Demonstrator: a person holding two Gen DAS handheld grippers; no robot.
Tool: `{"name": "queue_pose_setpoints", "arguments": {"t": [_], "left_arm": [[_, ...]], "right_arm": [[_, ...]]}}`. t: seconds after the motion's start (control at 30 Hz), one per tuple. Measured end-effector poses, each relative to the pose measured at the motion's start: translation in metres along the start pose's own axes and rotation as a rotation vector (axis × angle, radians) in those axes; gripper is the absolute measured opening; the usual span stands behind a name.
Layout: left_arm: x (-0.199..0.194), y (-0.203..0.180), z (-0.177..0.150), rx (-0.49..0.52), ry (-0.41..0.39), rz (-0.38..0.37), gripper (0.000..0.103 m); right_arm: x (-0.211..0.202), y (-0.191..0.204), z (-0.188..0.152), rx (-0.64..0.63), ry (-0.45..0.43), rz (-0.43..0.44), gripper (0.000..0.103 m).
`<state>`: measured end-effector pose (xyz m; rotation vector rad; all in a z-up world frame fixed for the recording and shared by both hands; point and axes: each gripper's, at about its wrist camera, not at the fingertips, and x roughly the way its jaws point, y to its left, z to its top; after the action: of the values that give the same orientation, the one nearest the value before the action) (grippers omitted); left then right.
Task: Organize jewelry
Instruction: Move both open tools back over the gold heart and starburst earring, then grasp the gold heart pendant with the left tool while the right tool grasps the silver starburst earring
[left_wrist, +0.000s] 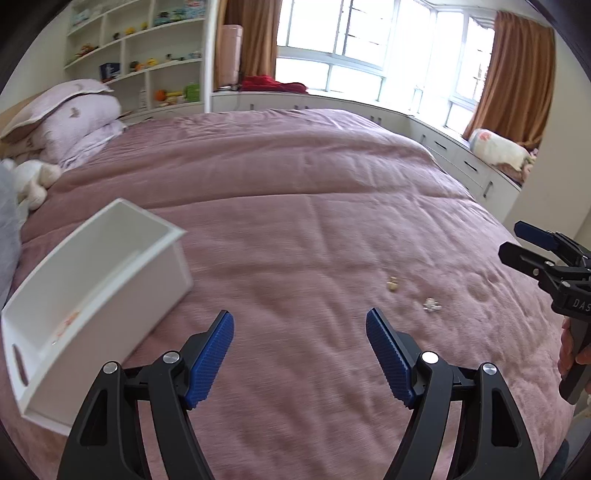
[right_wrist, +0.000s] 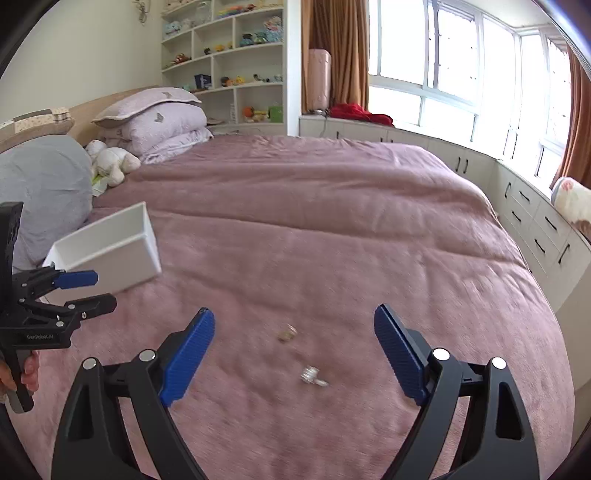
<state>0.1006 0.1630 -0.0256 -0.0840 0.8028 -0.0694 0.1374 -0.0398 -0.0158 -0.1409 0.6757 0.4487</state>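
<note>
My right gripper (right_wrist: 293, 354) hangs released above the silver piece (right_wrist: 313, 376) on the bed (right_wrist: 332, 221); I should drop straight, pinch low, then carry it to the white box (right_wrist: 107, 247). My left gripper (left_wrist: 300, 350) is released too.

Stacked pillows (right_wrist: 162, 122) beside plush toy (right_wrist: 110, 160)

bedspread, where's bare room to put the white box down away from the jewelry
Bare bedspread runs from the white box across to the window side and up toward the pillows. It is crowded only near the front, where the gold piece and silver piece lie.
</note>
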Motion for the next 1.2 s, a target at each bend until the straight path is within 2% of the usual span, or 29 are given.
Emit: {"name": "queue_pose_setpoints", "arguments": {"t": [0.07,0.2,0.33,0.53,0.73,0.8,0.9,0.97,1.03,1.2], "left_arm": [[0.013,-0.024,0.003,0.043,0.004,-0.011,0.076],[0.044,-0.059,0.007,0.074,0.04,-0.051,0.076],[0.082,-0.086,0.008,0.118,0.084,-0.057,0.074],[0.134,-0.103,0.009,0.152,0.144,-0.052,0.067],[0.162,-0.111,0.014,0.175,0.161,-0.077,0.064],[0.171,-0.114,0.016,0.194,0.18,-0.073,0.057],[0.183,-0.115,0.016,0.21,0.205,-0.06,0.041],[0.188,-0.113,0.018,0.203,0.219,-0.049,0.024],[0.191,-0.109,0.021,0.188,0.226,-0.055,0.016],[0.193,-0.111,0.023,0.226,0.229,-0.057,0.015]], "right_arm": [[0.002,-0.019,-0.013,0.007,0.028,-0.015,0.082],[0.007,-0.047,-0.033,0.024,0.054,-0.032,0.082],[0.013,-0.069,-0.048,0.04,0.072,-0.028,0.082],[0.034,-0.064,-0.062,-0.015,0.098,-0.005,0.075],[0.059,-0.059,-0.074,-0.048,0.134,0.026,0.069],[0.065,-0.058,-0.077,-0.051,0.145,0.03,0.067],[0.078,-0.055,-0.08,-0.057,0.162,0.042,0.065],[0.088,-0.054,-0.081,-0.061,0.171,0.052,0.064],[0.098,-0.051,-0.083,-0.069,0.186,0.059,0.063],[0.124,-0.036,-0.081,-0.107,0.215,0.072,0.06]]}}
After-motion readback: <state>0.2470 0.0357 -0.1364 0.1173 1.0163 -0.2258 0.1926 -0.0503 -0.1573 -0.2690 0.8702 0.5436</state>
